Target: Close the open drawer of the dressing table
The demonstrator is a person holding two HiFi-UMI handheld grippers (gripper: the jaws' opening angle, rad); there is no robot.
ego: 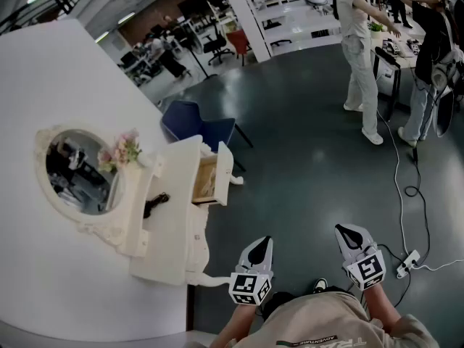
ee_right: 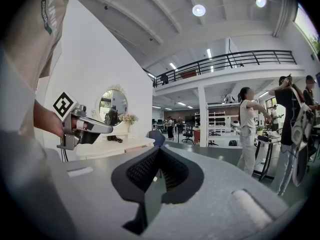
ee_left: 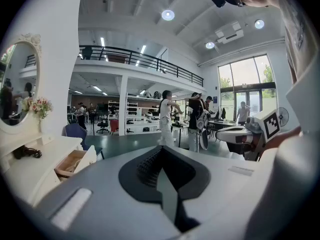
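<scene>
Dark floor (ego: pixel 304 165) across the head view from twelve round to five o'clock; white wall panel (ego: pixel 65 71) filling the nine o'clock side. Against that panel, cream dressing table (ego: pixel 172 249) left of centre, oval mirror (ego: pixel 76 171) at its nine o'clock. Person in light clothes (ego: pixel 359 56) standing at one o'clock, well apart from the table. Blue chair (ego: pixel 196 122) just at the table's twelve o'clock. Drawer (ego: pixel 210 180) jutting from the table's front toward three o'clock, open, bare wood showing inside. Left tongs (ego: pixel 262 243) at six o'clock and right tongs (ego: pixel 349 230) at five, both well apart from the drawer. Closed tip to tip on nothing, each in its own gripper view: left tongs (ee_left: pixel 161 153), right tongs (ee_right: pixel 159 153). Pink flowers (ego: pixel 125 149) beside the mirror's top; small black object (ego: pixel 156 204) lying on the tabletop.
</scene>
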